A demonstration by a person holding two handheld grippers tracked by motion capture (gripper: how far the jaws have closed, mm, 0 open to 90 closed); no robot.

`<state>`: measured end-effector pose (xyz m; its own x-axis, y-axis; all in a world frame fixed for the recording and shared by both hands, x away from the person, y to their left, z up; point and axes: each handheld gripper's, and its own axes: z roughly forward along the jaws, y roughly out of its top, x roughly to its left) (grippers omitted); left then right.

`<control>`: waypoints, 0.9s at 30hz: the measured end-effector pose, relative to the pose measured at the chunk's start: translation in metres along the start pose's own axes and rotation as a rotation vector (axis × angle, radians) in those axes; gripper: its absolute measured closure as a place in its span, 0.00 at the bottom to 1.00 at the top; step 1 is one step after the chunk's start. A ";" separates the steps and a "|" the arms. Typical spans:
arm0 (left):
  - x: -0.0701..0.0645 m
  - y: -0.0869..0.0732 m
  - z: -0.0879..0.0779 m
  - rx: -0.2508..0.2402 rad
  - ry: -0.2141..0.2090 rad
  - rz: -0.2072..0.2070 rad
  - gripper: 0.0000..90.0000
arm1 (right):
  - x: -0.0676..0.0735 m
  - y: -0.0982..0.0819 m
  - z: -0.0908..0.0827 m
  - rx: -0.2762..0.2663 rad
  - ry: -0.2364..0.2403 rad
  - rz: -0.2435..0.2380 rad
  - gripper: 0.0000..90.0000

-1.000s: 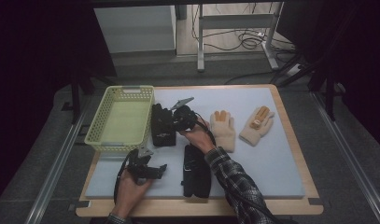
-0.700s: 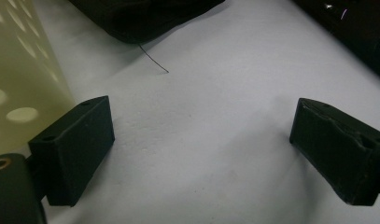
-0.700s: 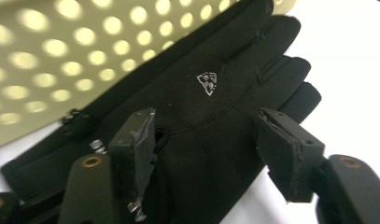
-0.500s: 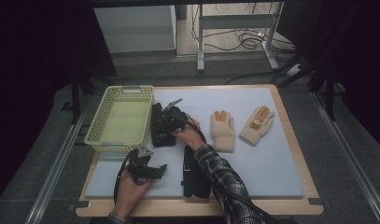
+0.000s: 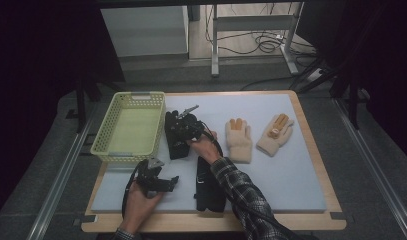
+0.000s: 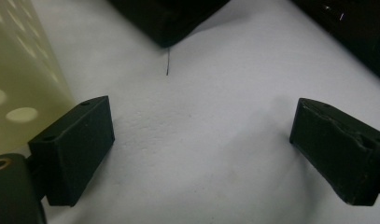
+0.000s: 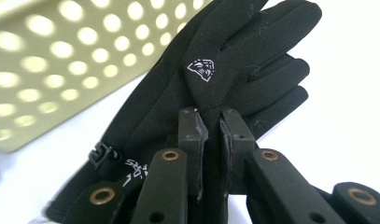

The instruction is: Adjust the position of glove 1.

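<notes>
**Thin pinch on the black glove beside the basket**

The right gripper [image 7: 211, 154] has just been closing, and in its own view the jaws stand almost together with a fold of the black glove [image 7: 225, 74] nipped between them, near the base of the glove's fingers. Seen from above, this glove [image 5: 177, 135] lies on the pale mat [image 5: 291, 175] toward its far-left part, touching or just beside the right wall of the yellow-green basket [image 5: 129, 129]. The left gripper [image 6: 201, 154] rests near the mat's near-left corner with its jaws wide apart and nothing between them. A second black glove [image 5: 209, 185] lies near the mat's near edge; two cream knitted gloves [image 5: 239, 140] [image 5: 275, 134] lie toward the right.

The hold looks shallow: only a pinch of slippery fabric is caught. If the gripper rises quickly, the fold could slide out and the glove drop back. Most of the glove hangs off the pinch, so its cuff or fingers may drag and snag on the basket's rim, tipping or shoving the light basket. A lift that clears the wall before crossing it would lessen both risks.
</notes>
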<state>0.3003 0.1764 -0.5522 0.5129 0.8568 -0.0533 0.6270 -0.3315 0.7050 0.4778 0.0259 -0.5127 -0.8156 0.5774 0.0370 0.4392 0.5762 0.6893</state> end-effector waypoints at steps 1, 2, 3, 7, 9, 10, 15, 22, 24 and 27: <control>0.000 0.000 0.000 0.000 0.000 0.000 0.07 | 0.000 0.000 -0.005 -0.009 0.003 0.002 0.88; 0.000 0.000 0.000 0.001 0.001 0.001 0.07 | 0.001 -0.001 -0.012 -0.019 0.008 0.006 0.88; 0.000 0.000 0.000 0.000 0.001 0.001 0.08 | 0.002 -0.001 -0.019 -0.028 0.008 0.007 0.88; 0.000 0.000 0.000 0.001 0.001 0.001 0.07 | 0.008 -0.004 -0.047 -0.061 0.011 0.008 0.88; 0.000 0.000 0.000 0.000 0.001 0.002 0.07 | 0.012 -0.008 -0.061 -0.070 0.009 0.004 0.88; 0.000 0.000 0.000 0.000 0.001 0.002 0.07 | 0.014 -0.010 -0.068 -0.074 0.008 0.004 0.88; 0.000 0.000 0.000 -0.001 0.000 0.003 0.07 | 0.023 -0.027 -0.099 -0.090 0.021 0.011 0.88; 0.000 0.000 0.000 -0.003 0.001 -0.001 0.07 | 0.037 -0.061 -0.139 -0.103 0.027 0.035 0.88; 0.000 0.000 0.000 -0.003 0.002 -0.001 0.07 | 0.042 -0.071 -0.150 -0.107 0.032 0.043 0.88; 0.000 0.000 0.000 -0.004 0.001 -0.003 0.07 | 0.051 -0.086 -0.163 -0.112 0.036 0.048 0.87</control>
<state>0.3003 0.1759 -0.5524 0.5104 0.8582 -0.0546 0.6262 -0.3273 0.7076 0.3367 -0.0881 -0.4524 -0.8087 0.5802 0.0964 0.4348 0.4794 0.7623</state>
